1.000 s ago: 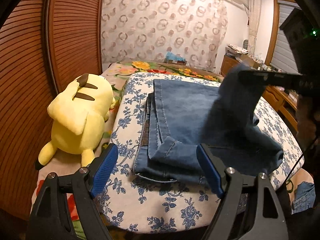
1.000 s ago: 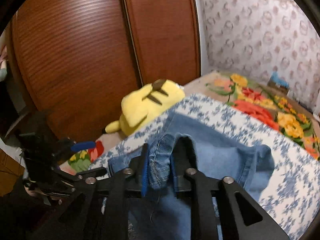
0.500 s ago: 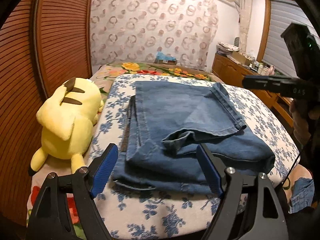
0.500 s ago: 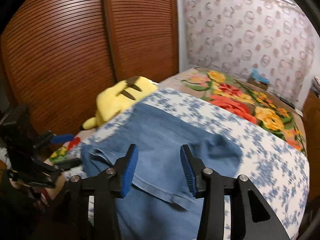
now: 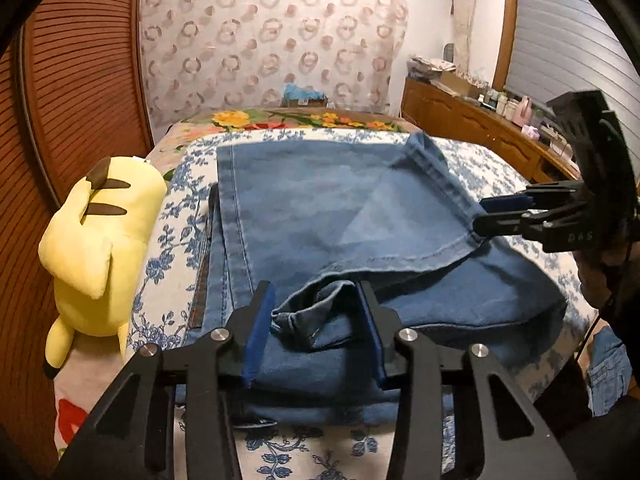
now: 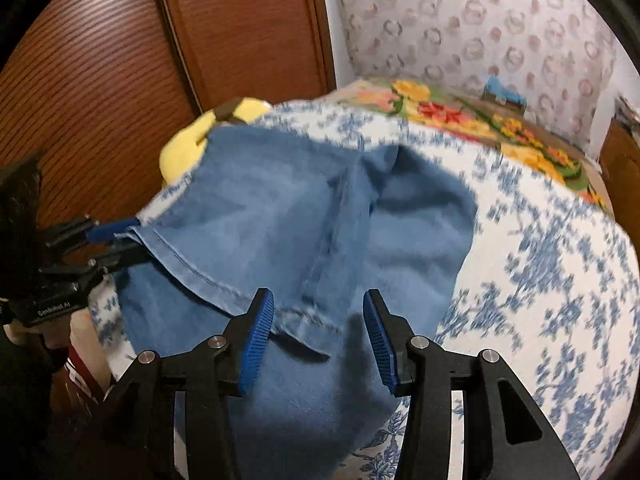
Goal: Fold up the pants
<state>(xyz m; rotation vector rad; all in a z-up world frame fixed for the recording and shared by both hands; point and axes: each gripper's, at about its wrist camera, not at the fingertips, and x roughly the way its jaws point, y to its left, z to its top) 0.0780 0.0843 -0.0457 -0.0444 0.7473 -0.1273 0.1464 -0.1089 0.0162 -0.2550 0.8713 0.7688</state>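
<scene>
Blue denim pants [image 5: 340,216] lie folded over on a bed with a blue floral cover; they also show in the right wrist view [image 6: 280,232]. My left gripper [image 5: 316,332] is open, its blue pads on either side of a bunched leg hem at the near edge. My right gripper [image 6: 316,336] is open and empty, hovering over the near right edge of the pants. In the left wrist view the right gripper [image 5: 500,216] sits at the hem corner of the top layer, at the right.
A yellow plush toy [image 5: 96,248] lies at the bed's left edge, beside a brown slatted wardrobe door [image 5: 80,80]. A wooden dresser [image 5: 480,128] with small items stands at the back right. A floral blanket [image 5: 288,118] covers the bed's far end.
The right gripper let go of the pant leg and opened; the leg dropped flat over the pants. The left gripper moved forward over the bunched hem and narrowed.
</scene>
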